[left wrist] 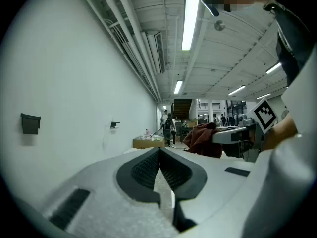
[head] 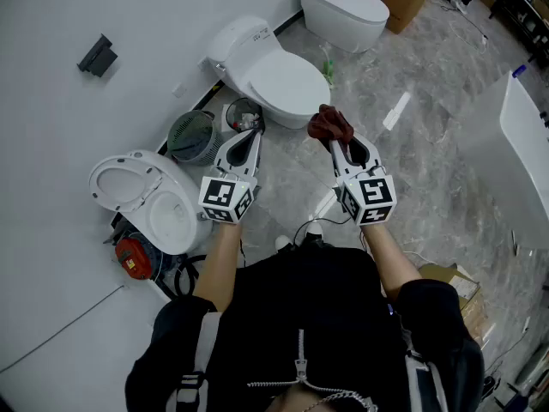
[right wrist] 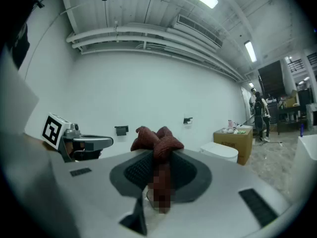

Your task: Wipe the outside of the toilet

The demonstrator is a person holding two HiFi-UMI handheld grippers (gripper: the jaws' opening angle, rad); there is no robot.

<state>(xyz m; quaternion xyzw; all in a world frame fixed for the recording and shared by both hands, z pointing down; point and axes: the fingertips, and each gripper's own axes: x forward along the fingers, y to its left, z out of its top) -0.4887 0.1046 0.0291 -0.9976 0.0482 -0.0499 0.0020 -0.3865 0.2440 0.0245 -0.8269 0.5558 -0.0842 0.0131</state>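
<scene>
Right tool (head: 336,147): closed on a dark red cloth (head: 330,125), which is bunched above the tips and pinched between the pads in the right gripper view (right wrist: 156,139).
Left tool (head: 255,131): jaws brought together with nothing between them, as is shown in the left gripper view (left wrist: 159,155).
Task's thing: the closed-lid toilet (head: 279,80) is taken as the target, since it is the one faced. It stands against the wall (head: 51,24), ahead of both tools.
Long axis: the toilet is laid out from its tank end at the wall to its rounded bowl front, which is turned out over the floor (head: 429,101).
Deciding relation: the cloth is held just short of the toilet's bowl front and apart from it. The left tool is held near the toilet's side, above a wire basket (head: 190,136).
Nearer tool: the right one is judged better placed, as the cloth is carried by it.
Next move: a short reach forward and down onto the toilet's outer shell is called for.
</scene>
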